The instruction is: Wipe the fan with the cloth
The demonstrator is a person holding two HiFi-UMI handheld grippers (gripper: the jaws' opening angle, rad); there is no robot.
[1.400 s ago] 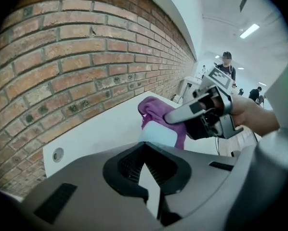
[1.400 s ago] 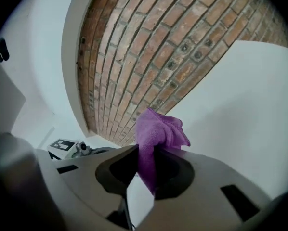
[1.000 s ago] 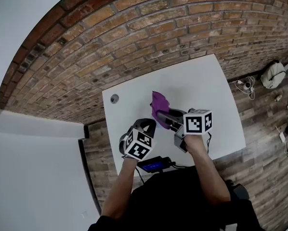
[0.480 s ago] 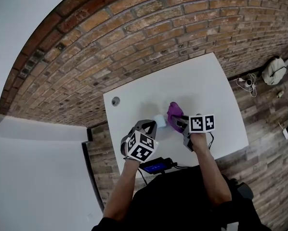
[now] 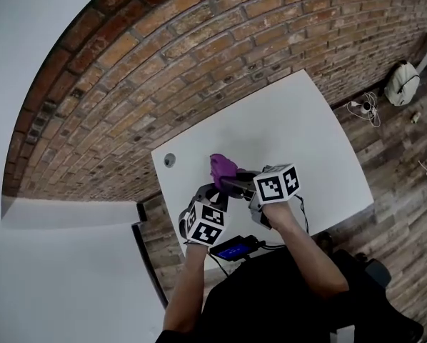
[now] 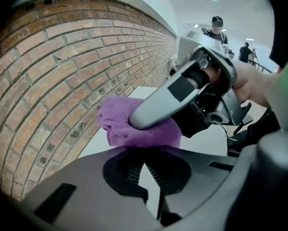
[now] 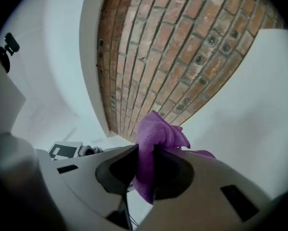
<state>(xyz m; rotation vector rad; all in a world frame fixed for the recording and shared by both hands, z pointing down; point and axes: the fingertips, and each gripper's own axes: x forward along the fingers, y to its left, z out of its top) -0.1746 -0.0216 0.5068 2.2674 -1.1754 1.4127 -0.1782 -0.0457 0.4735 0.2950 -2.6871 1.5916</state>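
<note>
Step in hand, as judged: wiping pass, cloth brought onto the fan at the left gripper's tip.

The right gripper [image 7: 145,160] is closed on the purple cloth [image 7: 159,129]. A fold is pinched between the jaws and a bunched wad sticks out ahead of them. In the left gripper view that wad is seen just past the left gripper [image 6: 151,177], touching or almost touching its nose. The right gripper's grey finger is laid over the top of the wad.

The left gripper's jaws are pressed together. Only a thin pale sliver [image 6: 152,186] is seen in the seam. Whether it is part of the fan or the table behind cannot be told.

The fan itself is not made out in any view. It is presumed hidden under the cloth and between the two grippers, over the near part of the white table [image 5: 299,127], by the brick wall [image 5: 199,56].

Next move, as judged: the cloth is to be dragged across the fan surface with light pressure. The pinch on the cloth is to be kept firm so the wad is not pulled free. The left gripper is to be held steady as a brace. The risk is that the cloth slips off or the fan gets pushed aside.
</note>
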